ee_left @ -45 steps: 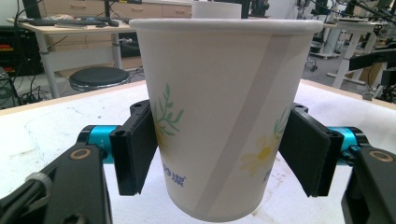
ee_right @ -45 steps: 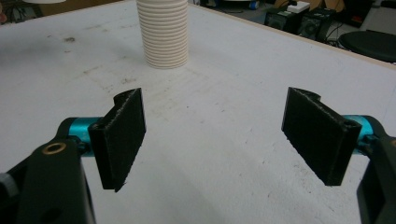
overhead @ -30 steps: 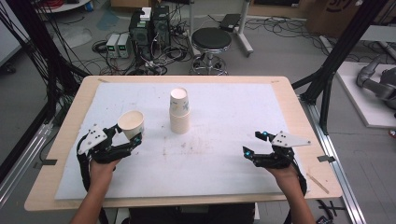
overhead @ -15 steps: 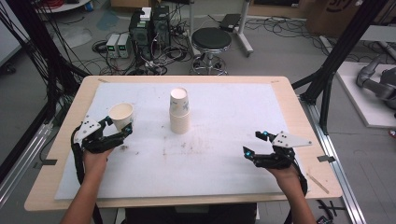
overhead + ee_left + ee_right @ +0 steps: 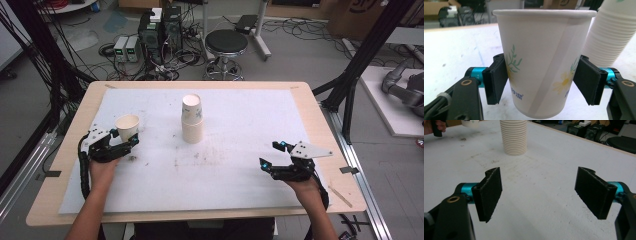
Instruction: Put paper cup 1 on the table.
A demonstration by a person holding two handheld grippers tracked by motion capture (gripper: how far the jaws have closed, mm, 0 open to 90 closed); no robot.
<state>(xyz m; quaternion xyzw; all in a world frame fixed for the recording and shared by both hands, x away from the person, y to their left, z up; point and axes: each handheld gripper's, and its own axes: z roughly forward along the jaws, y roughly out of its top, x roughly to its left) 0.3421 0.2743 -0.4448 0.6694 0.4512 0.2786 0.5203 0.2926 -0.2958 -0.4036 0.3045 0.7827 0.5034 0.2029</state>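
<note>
While its two black pads press on opposite sides of a paper cup [image 5: 541, 67], the left hand-held gripper [image 5: 125, 142] holds that cup upright near the left edge of the table [image 5: 320, 120]. In the left gripper view the cup stands between the pads, its printed flowers and leaves facing the camera, its rim level and its base clear of the white sheet [image 5: 240, 175] beneath. In the high view the open mouth of the cup faces upward, and the person's left hand [image 5: 102, 167] grips the tool from behind. Toward the table's centre, well apart from the held cup, stands a stack of paper cups [image 5: 192, 120], upright on the white sheet. The right hand-held gripper [image 5: 272, 155] rests low over the sheet near the right edge, its pads [image 5: 490, 195] standing wide apart with nothing between them; the stack lies ahead of it in the right gripper view.
</note>
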